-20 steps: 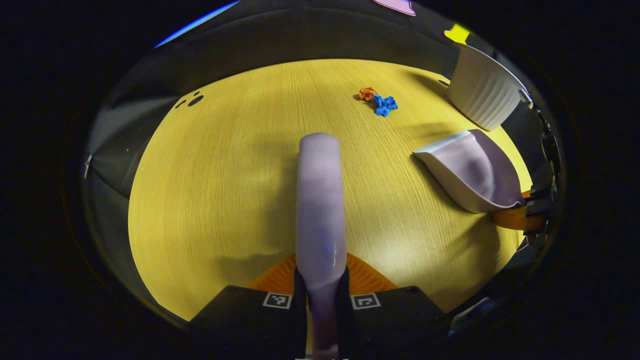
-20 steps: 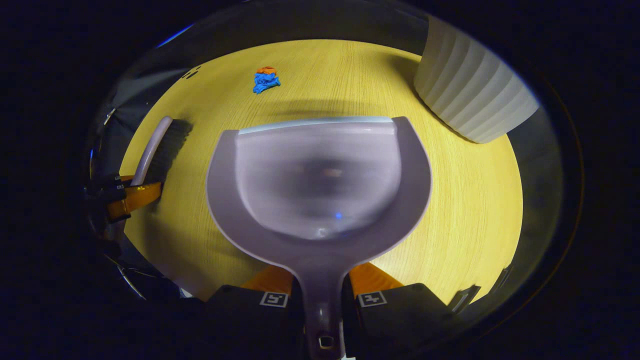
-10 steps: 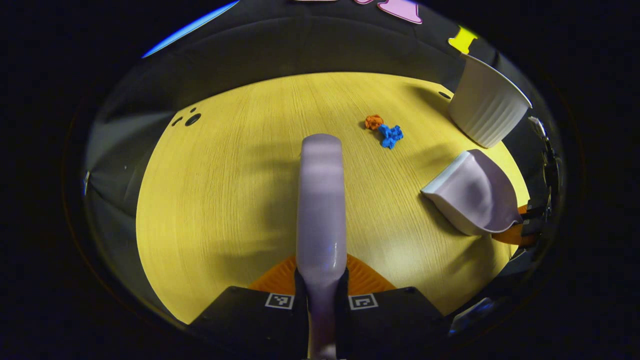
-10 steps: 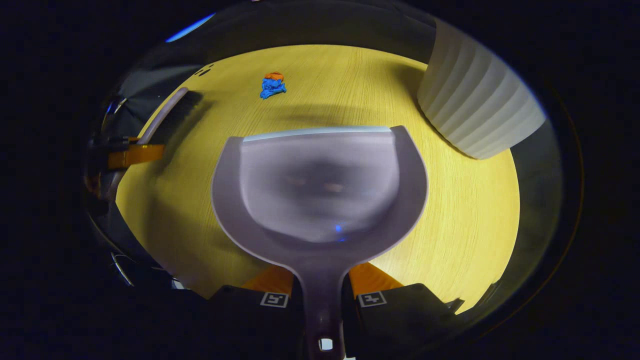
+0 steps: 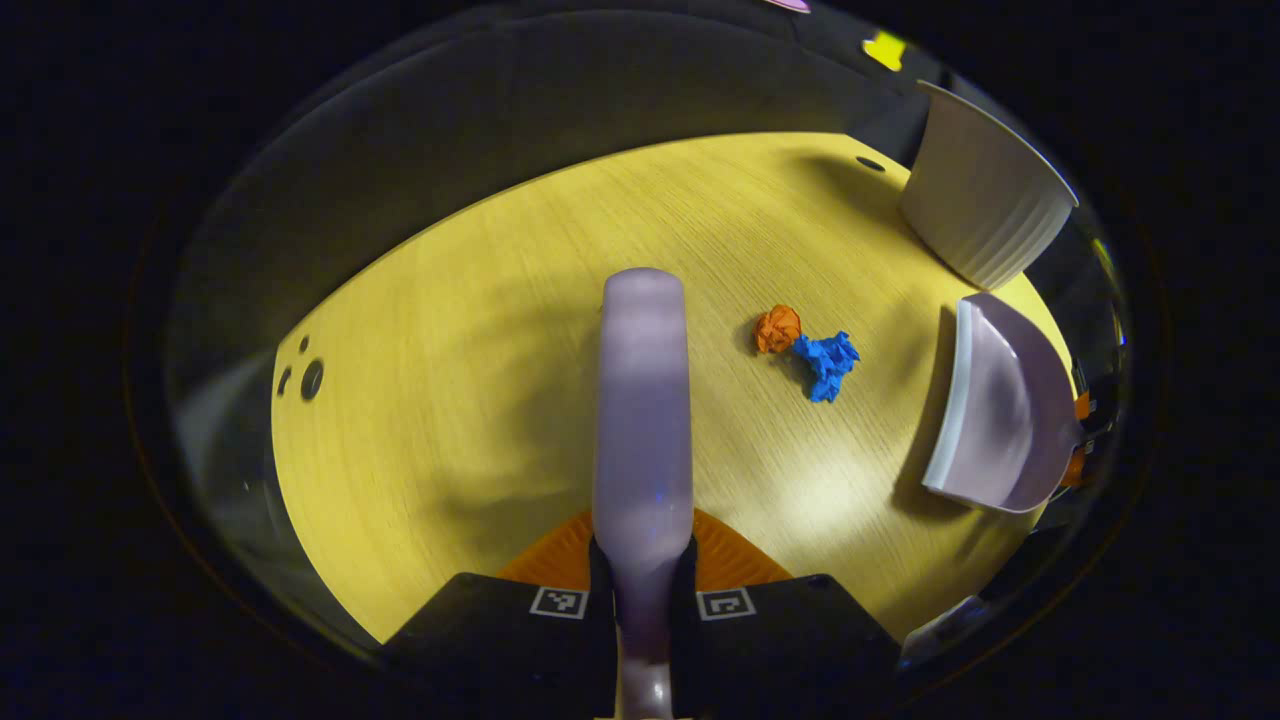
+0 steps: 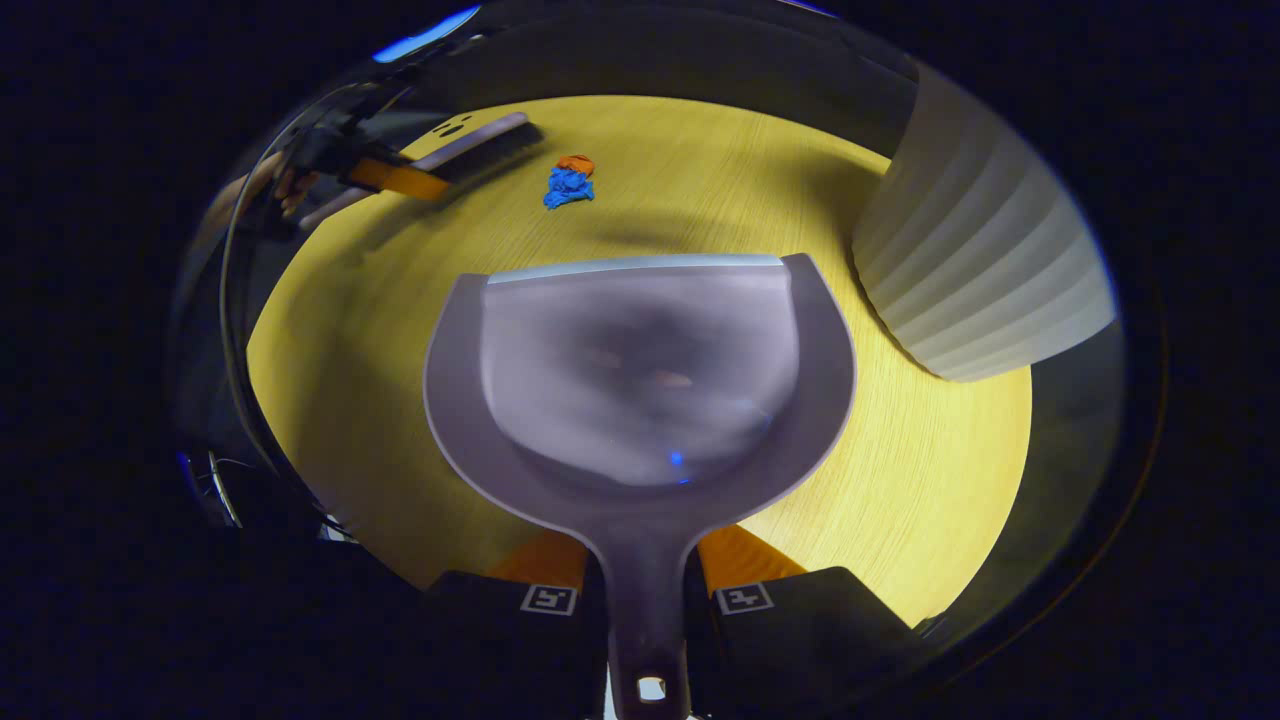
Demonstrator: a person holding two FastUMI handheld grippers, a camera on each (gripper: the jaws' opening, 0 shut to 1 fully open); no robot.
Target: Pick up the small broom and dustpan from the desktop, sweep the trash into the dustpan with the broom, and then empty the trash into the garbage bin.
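Observation:
My left gripper (image 5: 645,562) is shut on the lilac small broom (image 5: 641,400), which points out over the yellow desktop (image 5: 450,400). Just right of the broom head lie an orange paper ball (image 5: 778,328) and a crumpled blue paper (image 5: 827,362). My right gripper (image 6: 645,578) is shut on the handle of the lilac dustpan (image 6: 640,380), held with its front lip toward the blue paper (image 6: 568,187) and orange ball (image 6: 576,163). In the right gripper view the broom (image 6: 472,146) lies just left of the trash, bristles down. The dustpan (image 5: 1000,410) stands right of the trash in the left gripper view.
A white ribbed garbage bin (image 5: 985,205) stands at the desk's far right corner, close beside the dustpan (image 6: 985,280). Small dark holes (image 5: 312,378) mark the desktop at the left. The dark booth wall lies past the desk's far edge.
The left gripper has carried the broom across the desk to just beside the trash. The dustpan has turned its lip toward the trash and shifted slightly forward.

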